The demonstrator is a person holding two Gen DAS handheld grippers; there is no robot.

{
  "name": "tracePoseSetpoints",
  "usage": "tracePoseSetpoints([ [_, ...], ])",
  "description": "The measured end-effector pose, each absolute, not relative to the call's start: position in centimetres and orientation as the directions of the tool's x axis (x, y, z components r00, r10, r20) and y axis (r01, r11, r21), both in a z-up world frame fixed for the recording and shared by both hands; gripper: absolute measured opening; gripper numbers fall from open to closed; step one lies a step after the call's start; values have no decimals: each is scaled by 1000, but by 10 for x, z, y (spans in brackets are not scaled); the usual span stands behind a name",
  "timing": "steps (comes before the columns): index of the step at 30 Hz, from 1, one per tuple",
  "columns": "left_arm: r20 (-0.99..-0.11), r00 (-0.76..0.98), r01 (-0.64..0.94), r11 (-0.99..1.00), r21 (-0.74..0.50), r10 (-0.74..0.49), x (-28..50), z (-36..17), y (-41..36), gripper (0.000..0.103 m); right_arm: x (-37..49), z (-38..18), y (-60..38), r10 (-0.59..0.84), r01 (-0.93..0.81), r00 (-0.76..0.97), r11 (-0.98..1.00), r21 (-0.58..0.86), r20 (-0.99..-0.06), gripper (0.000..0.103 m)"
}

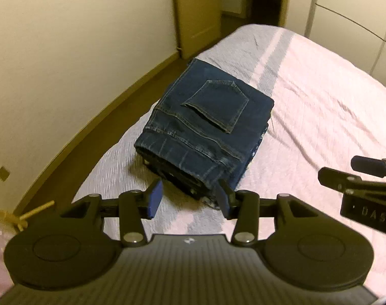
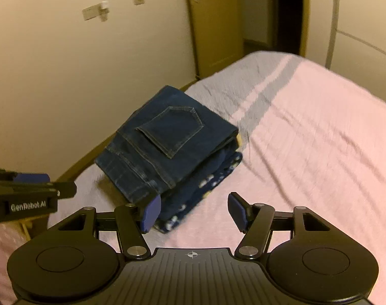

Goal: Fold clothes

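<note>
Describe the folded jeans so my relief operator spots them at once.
Find the bed with the pink cover; near its wall-side edge sits a stack of folded clothes. The jeans are on top: dark blue denim, back pocket facing up, over a navy garment with pale print.

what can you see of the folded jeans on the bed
The jeans are dark blue denim with lighter stitching, folded into a thick, compact rectangle, back pocket facing up. They lie near the bed's edge on a pink cover, on top of a folded dark patterned cloth that shows at the side. Nothing grips them; neither gripper's fingers touch them.
</note>
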State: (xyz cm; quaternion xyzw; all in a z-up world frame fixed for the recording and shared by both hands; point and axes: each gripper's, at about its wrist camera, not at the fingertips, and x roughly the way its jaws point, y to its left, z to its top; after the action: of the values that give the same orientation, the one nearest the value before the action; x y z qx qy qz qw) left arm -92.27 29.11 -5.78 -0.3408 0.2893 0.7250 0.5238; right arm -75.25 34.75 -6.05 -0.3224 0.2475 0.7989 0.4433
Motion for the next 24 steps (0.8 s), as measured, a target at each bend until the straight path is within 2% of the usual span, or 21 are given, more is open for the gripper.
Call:
tracePoseSetpoints([
  [3,-785,-247,-942,-331,56,568,-897,-50,273,55,-733,-55,338,556,-848,-409,-525,76,-723,62],
  [9,-766,-306,-906,-420,52,565,-853,-38,240,62,-697,-50,323,513,-821,-448,-560,111,-732,62],
  [24,-758,-378,-843,-536,45,532,-791,-34,212,64,-650,-48,304,436,-761,-509,-630,152,-742,63],
])
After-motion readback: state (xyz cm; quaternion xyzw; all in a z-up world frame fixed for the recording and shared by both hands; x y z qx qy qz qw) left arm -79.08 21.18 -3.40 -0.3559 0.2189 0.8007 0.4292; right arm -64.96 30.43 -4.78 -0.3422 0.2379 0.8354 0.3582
